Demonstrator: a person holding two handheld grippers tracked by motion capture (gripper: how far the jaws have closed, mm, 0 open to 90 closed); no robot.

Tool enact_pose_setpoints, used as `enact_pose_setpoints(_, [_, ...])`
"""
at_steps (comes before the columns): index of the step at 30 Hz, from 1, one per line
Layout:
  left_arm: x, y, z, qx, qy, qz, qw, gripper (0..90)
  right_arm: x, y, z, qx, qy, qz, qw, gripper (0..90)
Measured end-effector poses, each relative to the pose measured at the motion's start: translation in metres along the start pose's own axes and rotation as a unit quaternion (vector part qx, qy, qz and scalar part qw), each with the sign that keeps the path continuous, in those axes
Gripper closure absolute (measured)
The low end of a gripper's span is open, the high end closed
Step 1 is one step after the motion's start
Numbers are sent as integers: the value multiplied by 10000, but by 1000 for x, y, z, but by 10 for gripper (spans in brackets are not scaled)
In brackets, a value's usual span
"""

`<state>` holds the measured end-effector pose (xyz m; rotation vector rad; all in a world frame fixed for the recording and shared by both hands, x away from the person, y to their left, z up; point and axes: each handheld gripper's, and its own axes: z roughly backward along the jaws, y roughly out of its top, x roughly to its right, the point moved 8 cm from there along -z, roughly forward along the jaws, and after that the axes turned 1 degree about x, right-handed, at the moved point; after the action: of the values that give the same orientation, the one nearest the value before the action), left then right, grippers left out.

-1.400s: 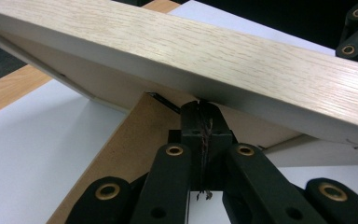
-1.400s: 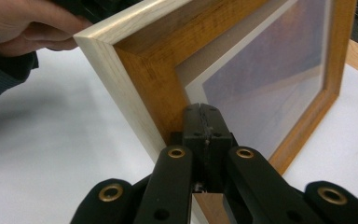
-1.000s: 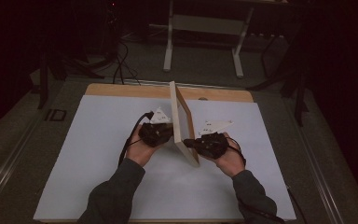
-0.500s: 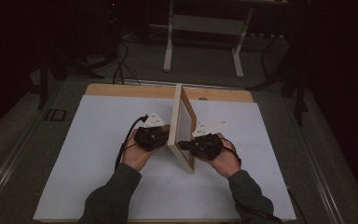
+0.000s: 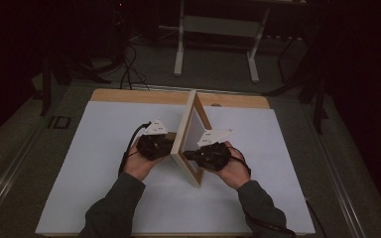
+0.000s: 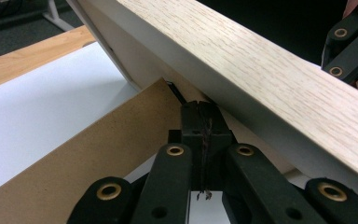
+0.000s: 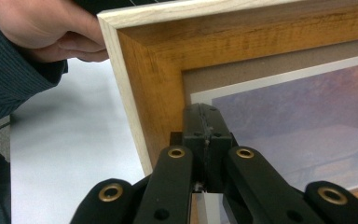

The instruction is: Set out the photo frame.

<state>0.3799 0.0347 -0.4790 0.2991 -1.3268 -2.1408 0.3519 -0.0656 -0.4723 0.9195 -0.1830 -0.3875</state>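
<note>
A light wooden picture frame [image 5: 191, 134] stands on its edge on the white sheet [image 5: 94, 163], between my two grippers. My left gripper [image 5: 170, 148] is at its back, jaws shut. In the left gripper view its tips [image 6: 200, 109] sit where the brown easel leg [image 6: 98, 154] meets the frame's back [image 6: 270, 79]. My right gripper [image 5: 187, 154] is at the front, also shut. In the right gripper view its tips [image 7: 206, 112] rest against the picture's mat near the frame's corner [image 7: 158, 60]. The picture [image 7: 298, 116] shows a pale, purplish scene.
The white sheet covers a wooden board [image 5: 129, 95] that shows along the far edge. Behind the table stand the white legs of a rack [image 5: 181, 49], and cables lie on the dark floor. The person's left hand [image 7: 42, 28] is just behind the frame.
The frame has tipped from leaning right to standing nearly upright, so its picture side now shows on the right. Both hands have kept close against it and hardly shifted.
</note>
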Motion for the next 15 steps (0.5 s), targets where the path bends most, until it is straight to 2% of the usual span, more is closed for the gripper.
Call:
enact_pose_setpoints(3, [-3,-1,0,6,16,8,10000,900,-1,3,-2,15,-3,12,10000,900])
enact_pose_setpoints(11, [-9,-4,4,117,-116,179,9997,900,-4,7,-9,85,25,-11,10000,900])
enact_pose_setpoints(15, [-13,-3,6,150,0,285,9995,863,-3,6,-9,65,-2,-4,10000,876])
